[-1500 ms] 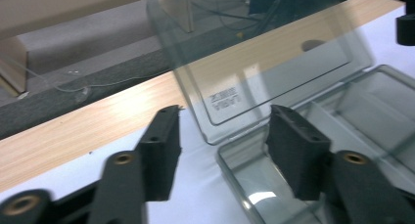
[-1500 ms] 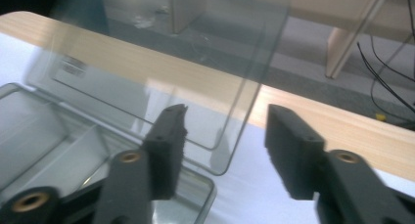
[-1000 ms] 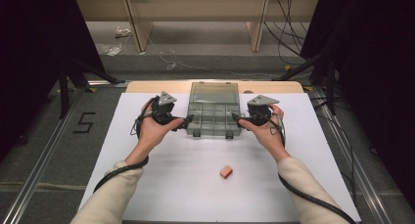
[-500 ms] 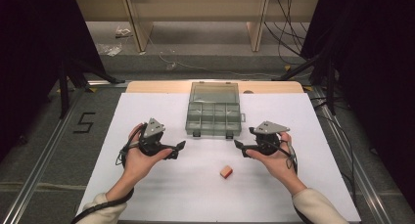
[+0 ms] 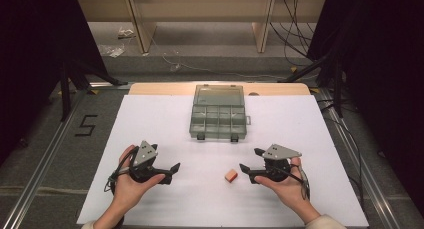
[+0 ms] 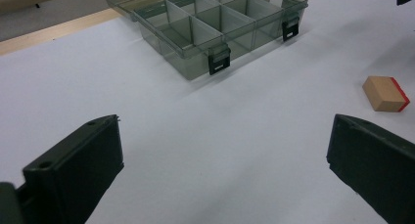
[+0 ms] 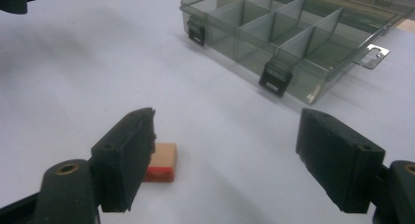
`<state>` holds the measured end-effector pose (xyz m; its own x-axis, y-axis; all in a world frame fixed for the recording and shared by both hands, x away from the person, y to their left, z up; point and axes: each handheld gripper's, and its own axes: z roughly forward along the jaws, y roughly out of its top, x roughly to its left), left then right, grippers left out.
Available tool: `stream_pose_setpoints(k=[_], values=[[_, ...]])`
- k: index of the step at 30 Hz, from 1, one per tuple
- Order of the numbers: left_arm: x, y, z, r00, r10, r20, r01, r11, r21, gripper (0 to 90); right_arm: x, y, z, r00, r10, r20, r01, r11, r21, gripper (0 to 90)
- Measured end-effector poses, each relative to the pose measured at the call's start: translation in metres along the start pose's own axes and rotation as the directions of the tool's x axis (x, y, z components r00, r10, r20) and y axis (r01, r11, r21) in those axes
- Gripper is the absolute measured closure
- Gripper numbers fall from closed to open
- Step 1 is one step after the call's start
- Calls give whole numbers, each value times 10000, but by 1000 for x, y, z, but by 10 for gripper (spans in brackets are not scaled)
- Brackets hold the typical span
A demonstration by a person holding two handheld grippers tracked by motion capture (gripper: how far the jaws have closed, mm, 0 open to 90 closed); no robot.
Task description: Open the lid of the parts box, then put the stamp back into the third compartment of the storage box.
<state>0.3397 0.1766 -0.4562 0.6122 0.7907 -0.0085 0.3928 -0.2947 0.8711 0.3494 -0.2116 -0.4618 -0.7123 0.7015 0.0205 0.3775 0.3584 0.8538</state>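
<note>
A single dark numeral "5" (image 5: 86,125) stands on the grey floor (image 5: 40,154) left of the table (hand-drawn, by the look of it). Nothing else is legible.

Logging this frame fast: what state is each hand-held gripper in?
Left hand-held gripper: open, holding nothing.
Right hand-held gripper: open, holding nothing, beside the small block.

A big white table (image 5: 150,119) holds a clear box (image 5: 218,114) with little rooms and a small block (image 5: 230,176) nearby.
</note>
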Motion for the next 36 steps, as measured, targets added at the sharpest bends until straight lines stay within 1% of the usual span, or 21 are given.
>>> stream_pose_setpoints(k=[2, 6, 12, 17, 19, 20, 22, 24, 27, 32, 36], values=[[0, -2, -2, 10000, -21, 69, 21, 10000, -2, 0, 4, -2, -2, 10000, -54, -68, 54, 10000, -21, 233], [0, -2, -2, 10000, -11, 10, 11, 10000, -26, 0, 7, -4, -2, 9999, -88, -146, 88, 10000, 4, 232], [0, -2, -1, 10000, -19, -66, 19, 10000, -51, 0, 9, -3, -3, 9997, -161, -168, 159, 9998, -99, 231], [1, -3, 0, 10000, -56, -36, 55, 10000, -43, 0, 13, -2, -2, 9992, -233, -318, 230, 9997, -125, 228], [1, -4, 1, 9999, -116, -22, 116, 9999, -16, 0, 15, -2, 1, 9990, -231, -383, 229, 9997, -56, 229], [2, -4, 1, 9999, -111, -40, 111, 9999, 3, 0, 17, -4, 4, 9986, -248, -477, 252, 9996, 88, 231], [1, -3, 1, 9999, -102, -39, 102, 9999, 12, 0, 19, -4, 6, 9983, -270, -512, 278, 9995, 157, 231], [1, -4, 2, 9998, -199, 6, 199, 9998, 27, 0, 22, -6, 9, 9975, -386, -600, 403, 9988, 282, 235], [0, -4, 4, 9998, -185, 63, 184, 9998, 101, 0, 28, -8, 15, 9962, -474, -733, 515, 9972, 550, 241], [-1, -4, 4, 9999, -143, 66, 142, 9998, 141, 0, 32, -7, 19, 9951, -583, -793, 636, 9958, 665, 245], [0, -5, 4, 9998, -187, 59, 186, 9997, 143, 0, 35, -8, 25, 9950, -646, -766, 719, 9928, 956, 255]])
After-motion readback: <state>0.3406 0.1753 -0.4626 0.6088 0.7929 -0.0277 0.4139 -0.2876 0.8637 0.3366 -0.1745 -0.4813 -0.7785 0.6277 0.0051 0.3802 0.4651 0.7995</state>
